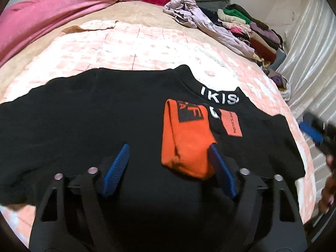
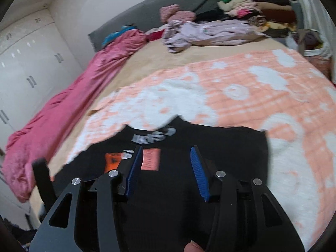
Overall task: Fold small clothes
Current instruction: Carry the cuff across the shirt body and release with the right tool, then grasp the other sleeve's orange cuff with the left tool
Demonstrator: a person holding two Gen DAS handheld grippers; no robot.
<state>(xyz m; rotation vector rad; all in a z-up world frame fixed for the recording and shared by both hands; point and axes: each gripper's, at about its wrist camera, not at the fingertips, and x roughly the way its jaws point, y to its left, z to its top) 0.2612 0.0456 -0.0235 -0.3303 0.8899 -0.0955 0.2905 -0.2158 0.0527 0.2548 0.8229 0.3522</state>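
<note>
A: Nearest you, what do the tools show?

B: Your left gripper (image 1: 168,168) stands parted over the black shirt (image 1: 84,126), gripping nothing; one pad (image 1: 222,174) sits at the orange patch (image 1: 187,145). Your right gripper (image 2: 166,172) is parted too, empty.

A: And the shirt?

B: Flat on the peach-and-white quilt (image 1: 126,48), long axis across your view, collar away from you. The collar reads "IKIS"; patch lettering is unreadable. Farther off lies a clothes pile (image 1: 247,29).

Black knit garment (image 1: 88,115) with white lettering (image 1: 219,96) at the collar and orange patches (image 1: 187,140); peach-and-white mottled quilt (image 2: 241,96) with a grid pattern; tan bed sheet (image 2: 159,61); pink satin blanket (image 2: 69,98); grey pillow (image 2: 168,10); lilac crumpled garment (image 2: 210,32); blue ribbed gripper pads (image 2: 199,172).
</note>
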